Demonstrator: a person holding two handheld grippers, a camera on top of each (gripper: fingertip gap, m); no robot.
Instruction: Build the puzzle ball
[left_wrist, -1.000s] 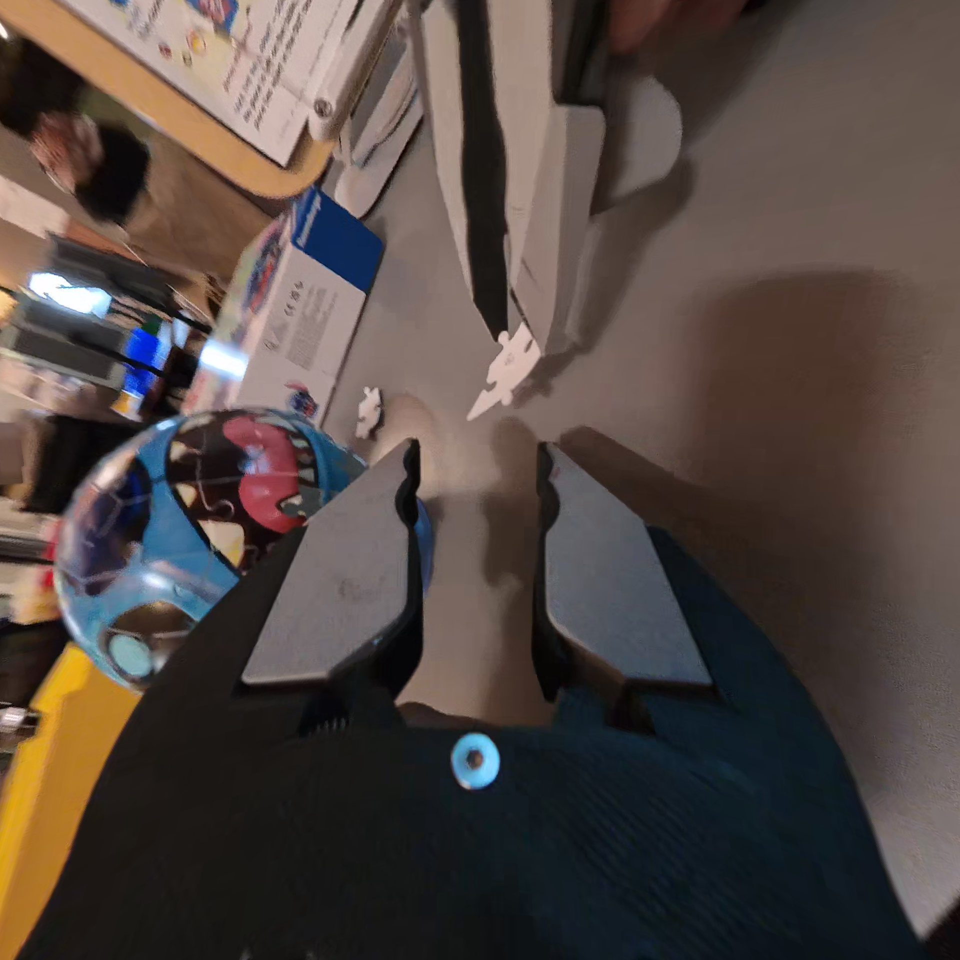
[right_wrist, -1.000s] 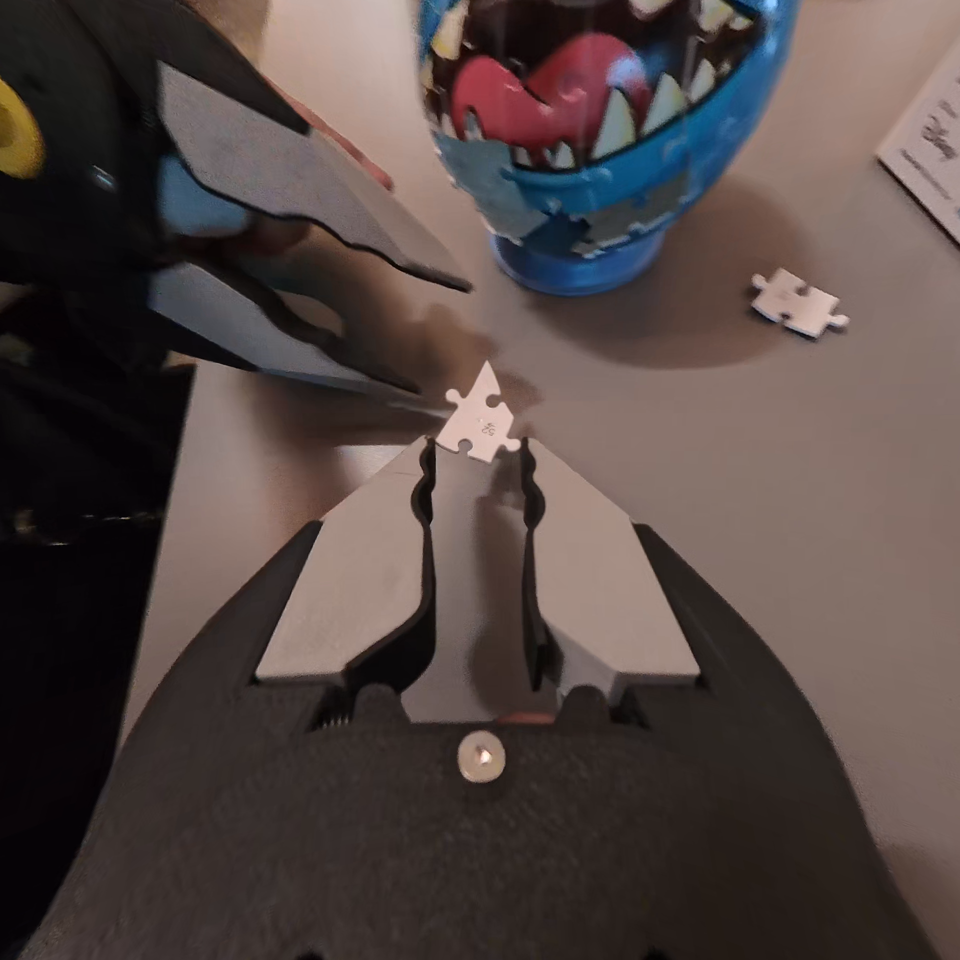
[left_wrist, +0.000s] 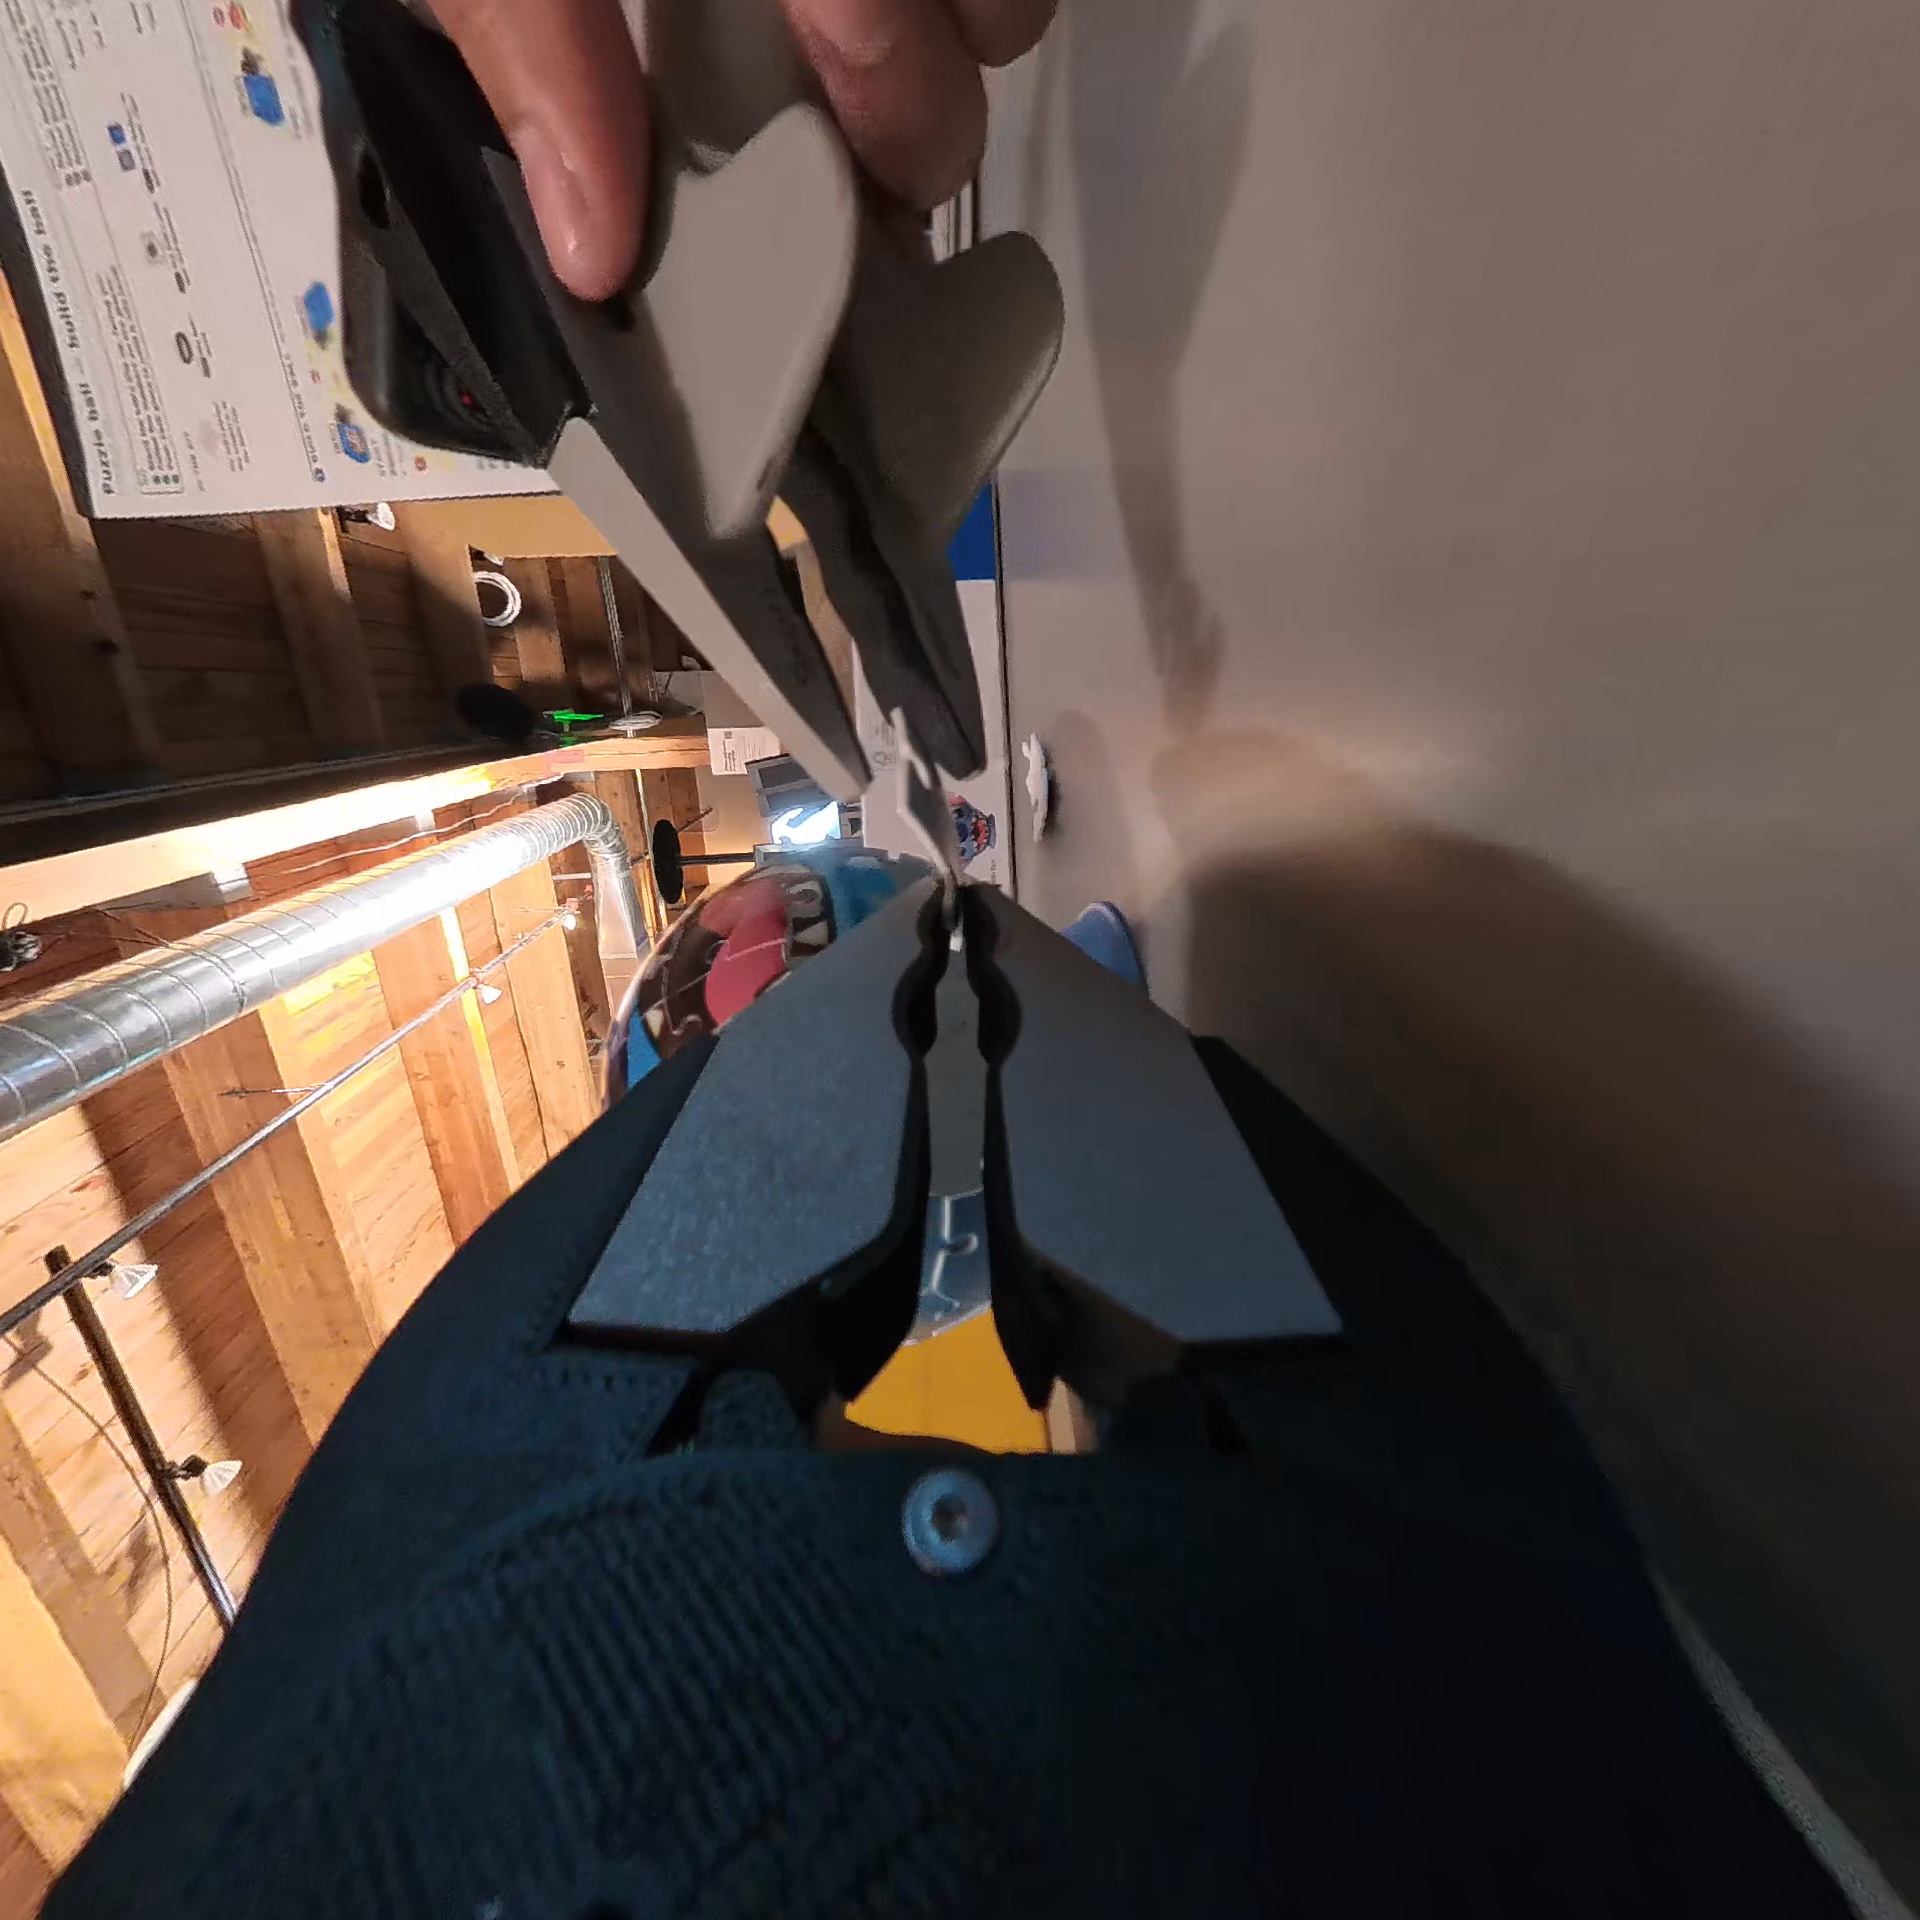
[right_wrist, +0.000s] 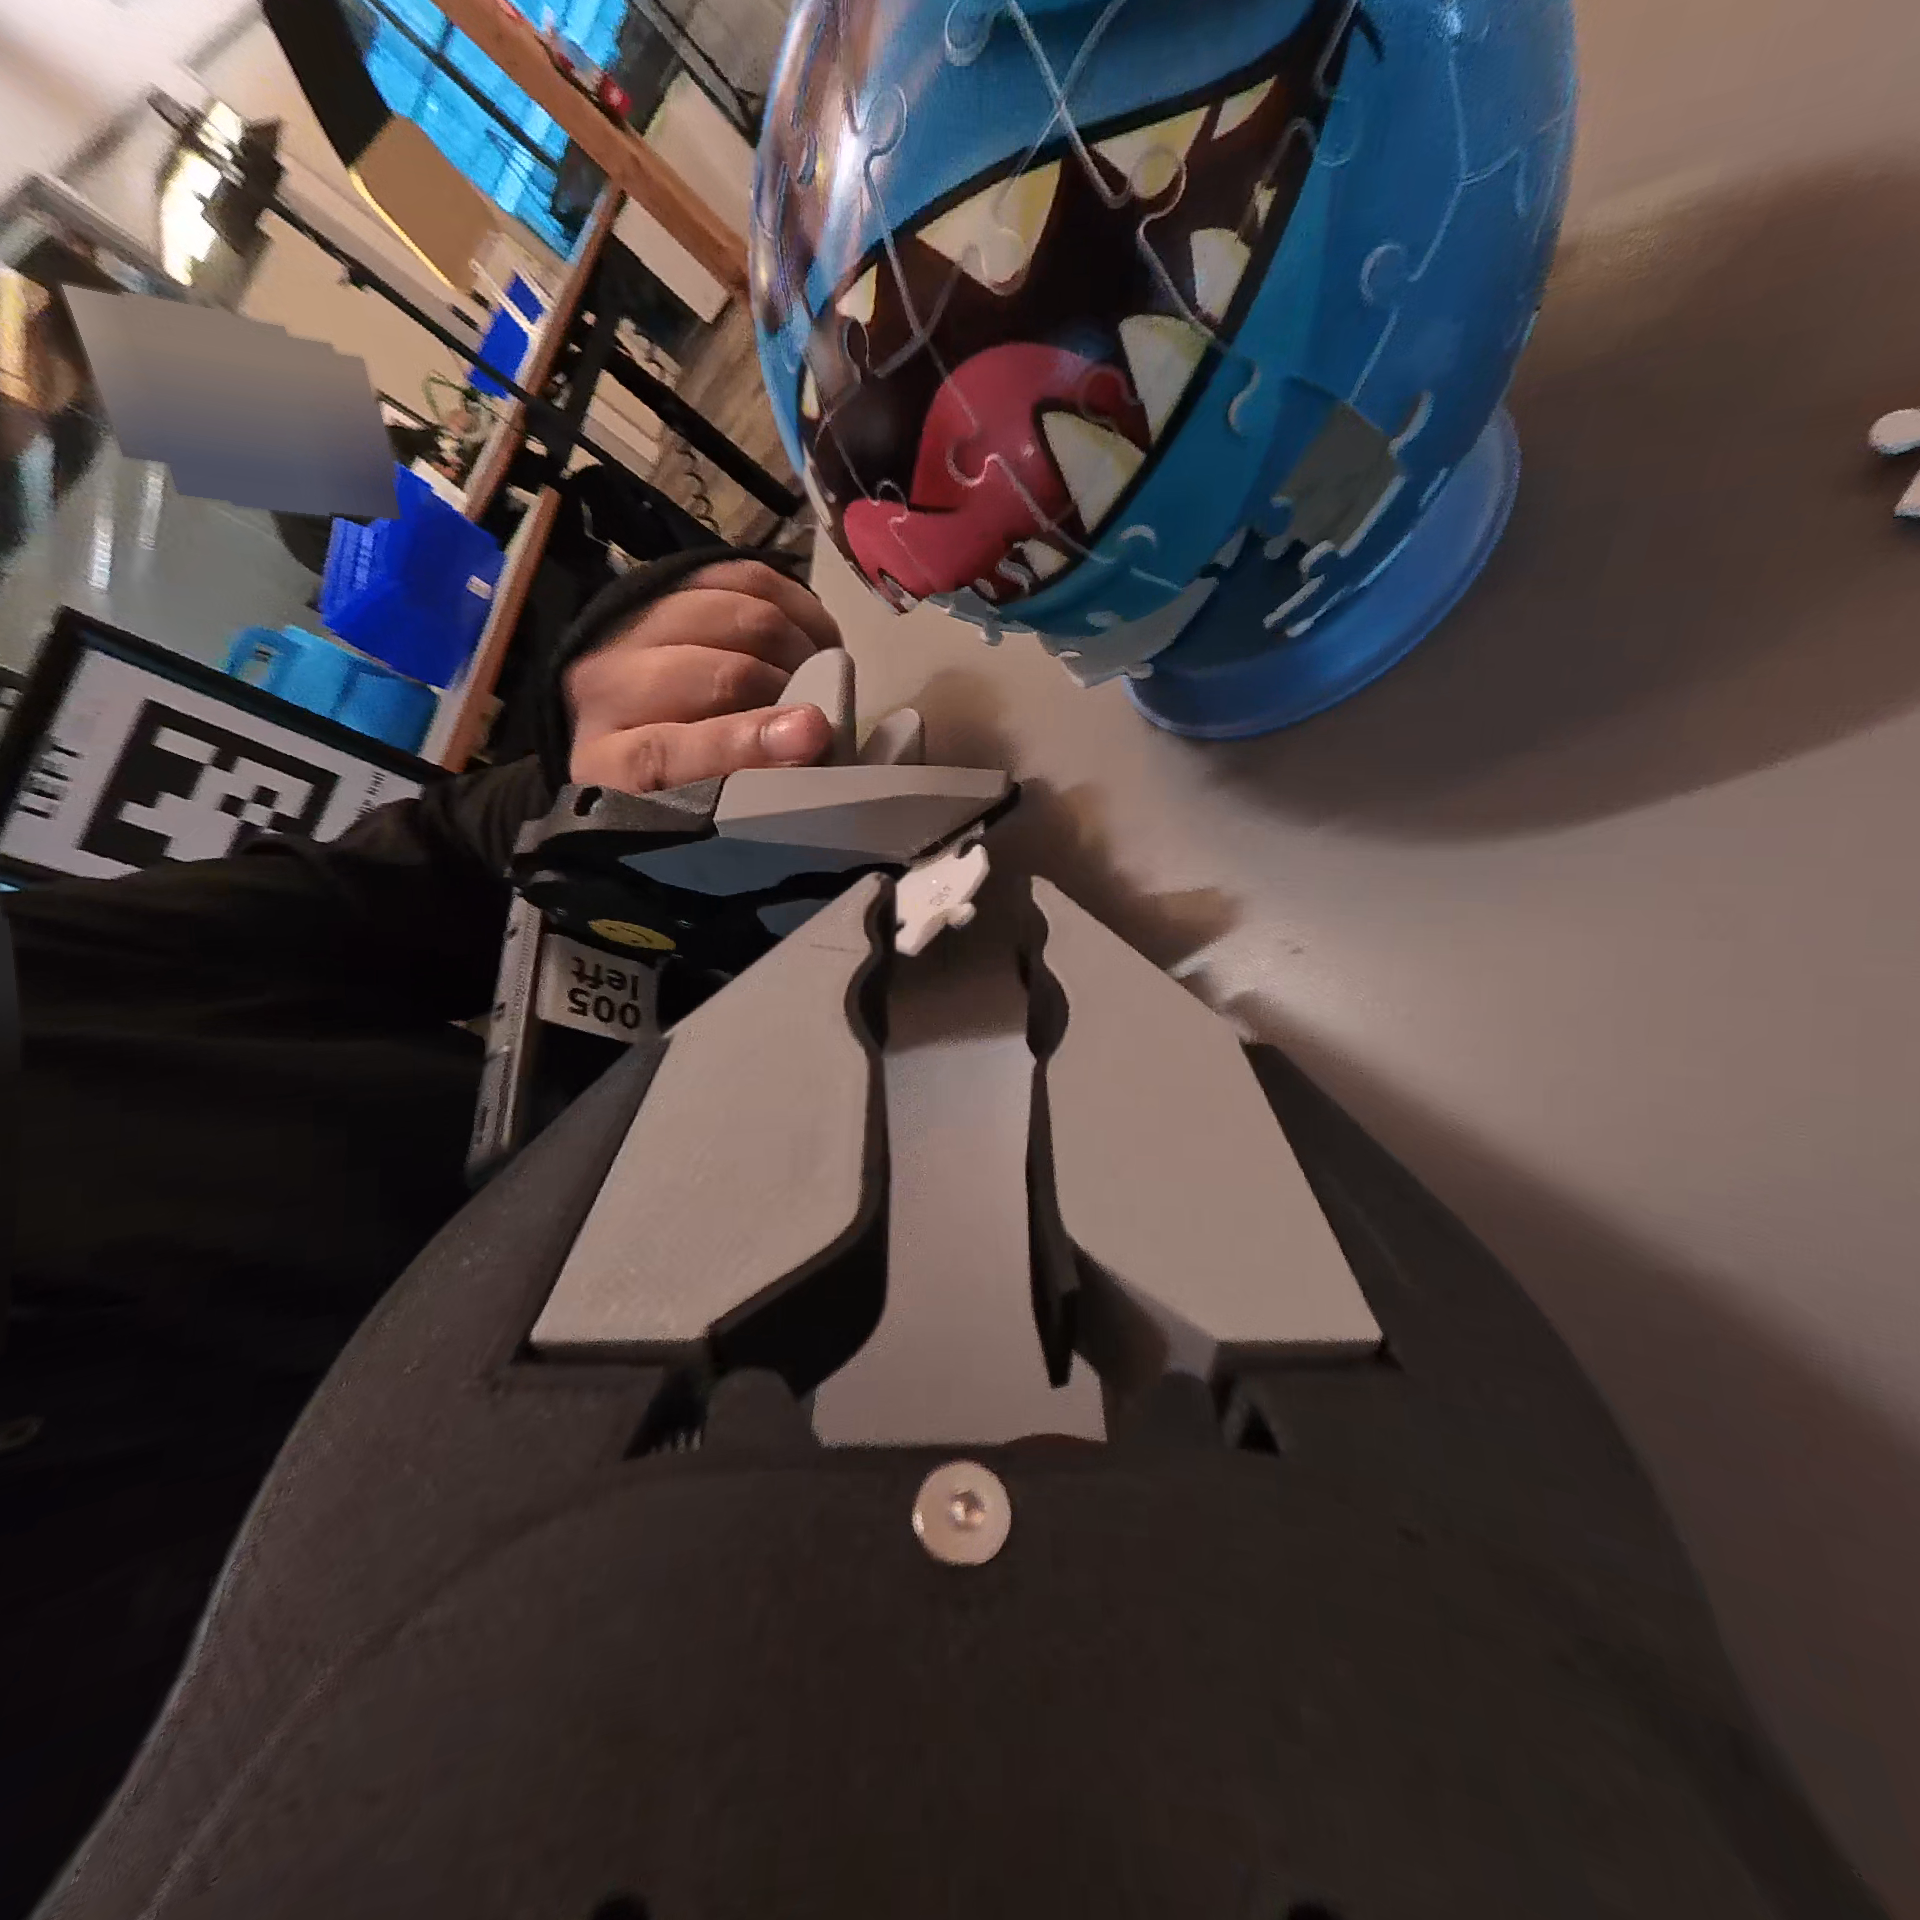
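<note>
White, the small puzzle piece sat clamped at the tips of the left tongs. The right tongs stood apart, one tip touching the piece. The blue puzzle ball rested on the grey worktop at one o'clock, another loose piece near it.

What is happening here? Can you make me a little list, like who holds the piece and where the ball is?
left gripper: shut on a white piece
right gripper: open, one fingertip beside the piece
ball: blue, toothy mouth, on a blue stand
gap: grey hole low on the ball
loose piece: lying on the table, apart from the stand
</note>
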